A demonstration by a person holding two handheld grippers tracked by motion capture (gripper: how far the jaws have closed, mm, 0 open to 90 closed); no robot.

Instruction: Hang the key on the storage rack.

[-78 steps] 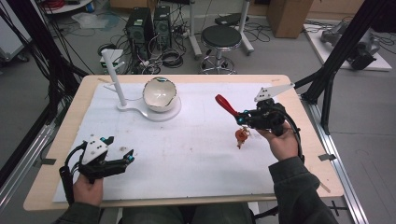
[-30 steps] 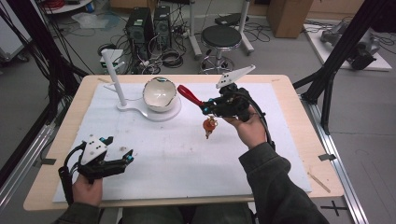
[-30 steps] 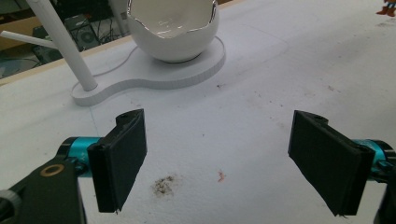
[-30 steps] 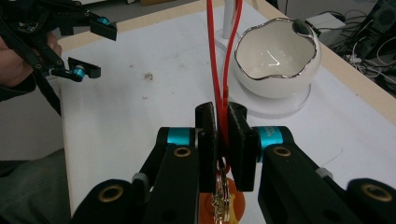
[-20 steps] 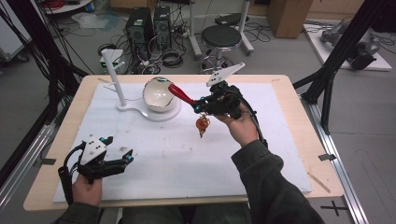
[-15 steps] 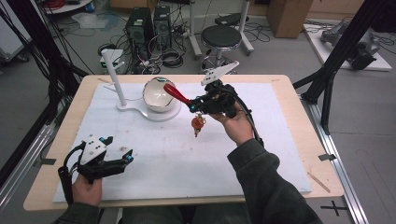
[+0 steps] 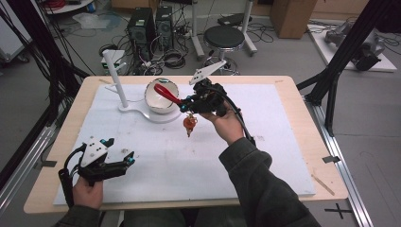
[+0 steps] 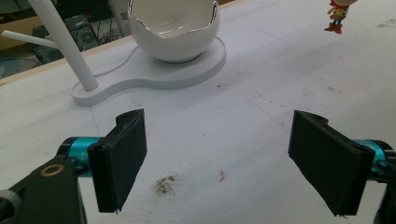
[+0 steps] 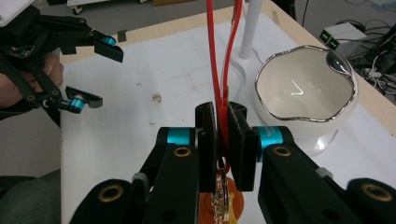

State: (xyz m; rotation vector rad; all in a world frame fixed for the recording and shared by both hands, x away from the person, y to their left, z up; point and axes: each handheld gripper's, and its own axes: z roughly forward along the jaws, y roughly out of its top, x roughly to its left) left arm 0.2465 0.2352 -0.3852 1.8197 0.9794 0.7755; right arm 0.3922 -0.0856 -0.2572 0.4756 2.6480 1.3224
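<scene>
Nearest the person's edge of the worktop (image 7: 283,156), the left tool (image 7: 124,162) sits low over the white mat (image 7: 156,165) in the left hand (image 7: 87,191), its jaws spread wide with nothing between them (the left gripper view shows bare mat and a few dirt specks in the gap). Further in, the right forearm in its dark sleeve (image 7: 265,189) reaches across the mat, and the right tool (image 7: 185,101) is held above the surface, jaws pressed tight on a red strap (image 9: 219,70). In the right gripper view that strap runs as a thin loop straight out from between the pads, and a small chain with an orange figure charm (image 7: 189,124) dangles below the jaws, clear of the mat. In the high view, the far end of the red strap (image 7: 165,91) lies over the mouth of the white egg-shaped bowl (image 7: 158,97), whose jagged rim is edged in silver. The bowl stands on a flat white base (image 7: 156,115) just beyond the right tool, and at the far left end of that base a white post (image 7: 116,78) stands upright.
</scene>
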